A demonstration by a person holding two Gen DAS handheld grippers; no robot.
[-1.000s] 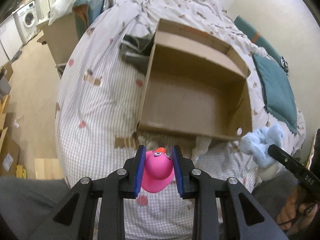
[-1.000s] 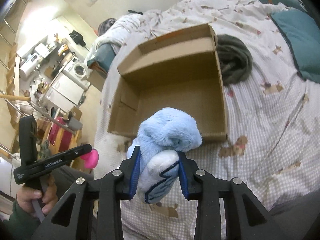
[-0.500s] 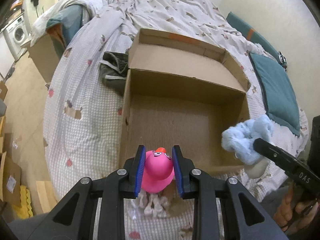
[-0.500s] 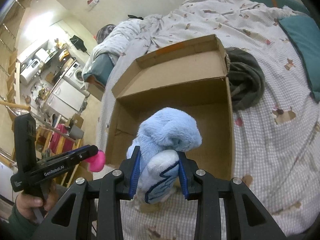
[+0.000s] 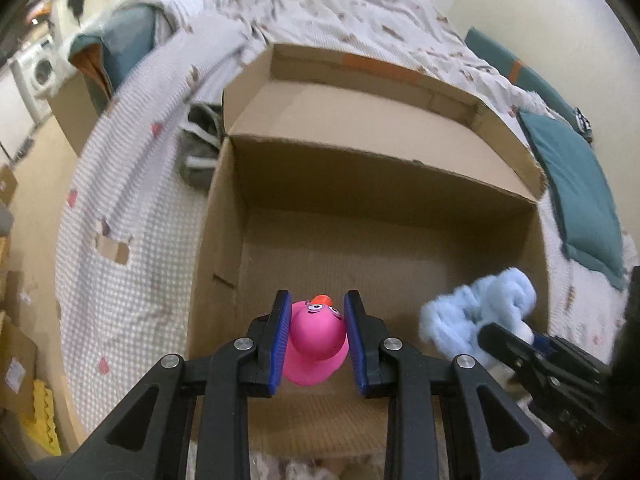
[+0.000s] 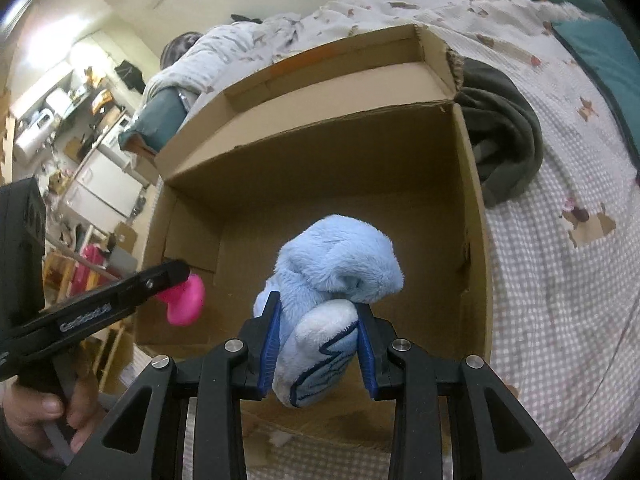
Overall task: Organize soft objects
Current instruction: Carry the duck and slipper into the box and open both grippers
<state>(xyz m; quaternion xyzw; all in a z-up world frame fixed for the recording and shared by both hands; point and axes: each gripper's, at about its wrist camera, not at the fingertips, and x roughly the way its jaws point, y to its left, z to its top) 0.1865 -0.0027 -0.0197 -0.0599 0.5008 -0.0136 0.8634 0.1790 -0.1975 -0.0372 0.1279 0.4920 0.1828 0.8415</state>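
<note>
— Both tools are pinching toys: the left tool (image 5: 316, 340) is squeezing the pink duck (image 5: 316, 344), the right tool (image 6: 318, 344) the blue plush (image 6: 332, 280).

— Dropped yet?

— Neither; both are hanging over the cardboard box (image 5: 224, 240) on the bed (image 5: 132, 240), its floor looking bare.

Glossy smooth pink duck (image 5: 317, 344), fluffy blue plush (image 6: 336, 264), matt cardboard box (image 5: 360, 184)

Both grippers have advanced from short of the open brown cardboard box (image 5: 384, 184) to above its interior: the left gripper (image 5: 316, 338) carrying the pink rubber duck (image 5: 316, 344), the right gripper (image 6: 316, 348) the light-blue plush toy (image 6: 336, 268).
</note>
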